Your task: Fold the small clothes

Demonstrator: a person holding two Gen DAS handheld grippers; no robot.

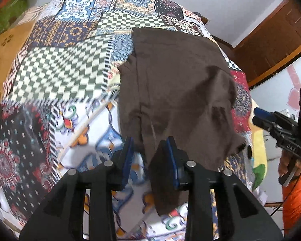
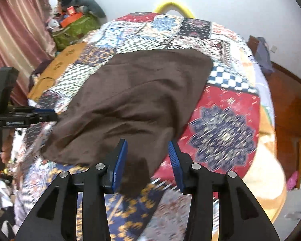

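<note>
A brown garment (image 2: 134,100) lies rumpled on the patchwork bedspread (image 1: 56,70) of the bed, its near edge drooping between both grippers. The left gripper (image 1: 150,156) and right gripper (image 2: 148,160) are held with fingers apart, gripping nothing. No neat fold can be seen; folding is judged barely begun.

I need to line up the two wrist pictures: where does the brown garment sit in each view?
Left wrist: brown garment fills centre-right, its near edge between the left gripper fingers.
Right wrist: it fills the centre, its near corner between the right gripper fingers.
Shared landmark: the patchwork bedspread beneath it.
</note>
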